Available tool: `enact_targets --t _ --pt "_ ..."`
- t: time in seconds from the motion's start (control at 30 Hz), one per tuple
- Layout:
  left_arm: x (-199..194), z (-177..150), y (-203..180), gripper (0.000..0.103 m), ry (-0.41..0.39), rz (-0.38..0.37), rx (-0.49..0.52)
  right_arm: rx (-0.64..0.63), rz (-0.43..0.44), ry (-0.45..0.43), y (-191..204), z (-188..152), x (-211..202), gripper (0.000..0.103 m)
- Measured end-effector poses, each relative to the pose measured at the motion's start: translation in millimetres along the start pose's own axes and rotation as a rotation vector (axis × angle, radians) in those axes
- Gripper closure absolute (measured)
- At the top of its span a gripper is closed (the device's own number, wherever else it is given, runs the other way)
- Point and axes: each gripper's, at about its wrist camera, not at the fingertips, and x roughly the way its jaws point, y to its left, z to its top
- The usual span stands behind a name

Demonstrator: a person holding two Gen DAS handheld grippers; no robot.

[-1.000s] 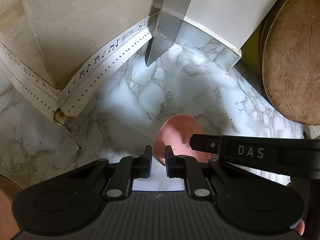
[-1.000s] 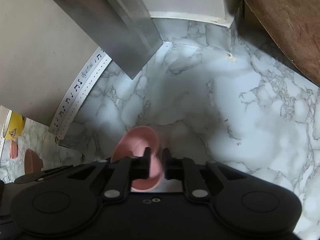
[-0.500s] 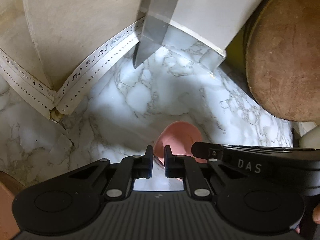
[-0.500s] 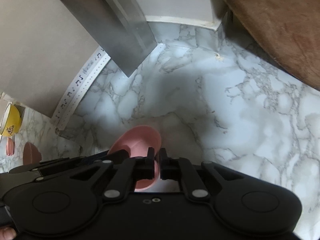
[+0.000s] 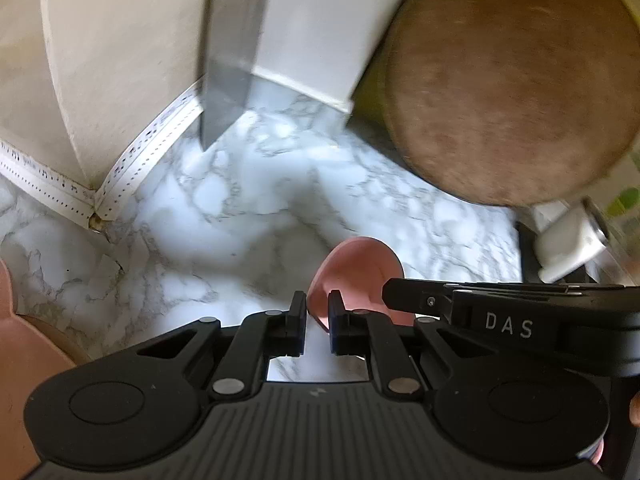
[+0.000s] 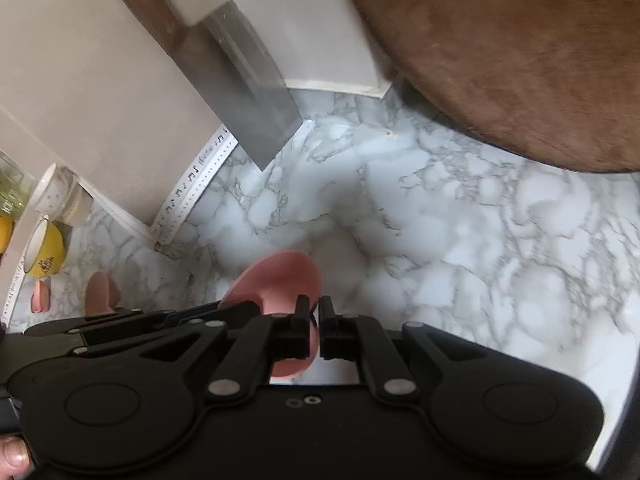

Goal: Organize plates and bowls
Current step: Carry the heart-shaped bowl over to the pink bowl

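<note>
Right now pink bowl (image 6: 280, 280) pinched by rim in right gripper (image 6: 315, 326), jaws narrow on it, held above bench (image 6: 460, 248). Left gripper (image 5: 317, 320) just beside, jaws narrow, bowl (image 5: 360, 272) ahead-right of them; whether they touch it, cannot tell. Right nearer.

Right gripper (image 6: 315, 330) clamped on the rim of a small pink plastic bowl (image 6: 280, 280), above the white marble-patterned tabletop (image 6: 460, 240); steel cleaver (image 6: 240, 88) behind.
</note>
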Motion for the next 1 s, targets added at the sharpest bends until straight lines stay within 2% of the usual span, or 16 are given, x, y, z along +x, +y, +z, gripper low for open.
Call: enact_targets --t 0.53,0.8,1.0 --pt "-53 -55 -50 0.093 0.024 -0.112 0.139 0.082 -0.065 -0.073 -9 -79 -84 0.098" --pt "-65 -86 -65 0.093 0.049 -0.147 0.196 0.13 -0.086 -0.092 -15 -115 -105 0.098" --pt "-62 -108 -70 0.093 0.076 -0.156 0.219 0.167 -0.098 -0.082 -19 -140 -105 0.098"
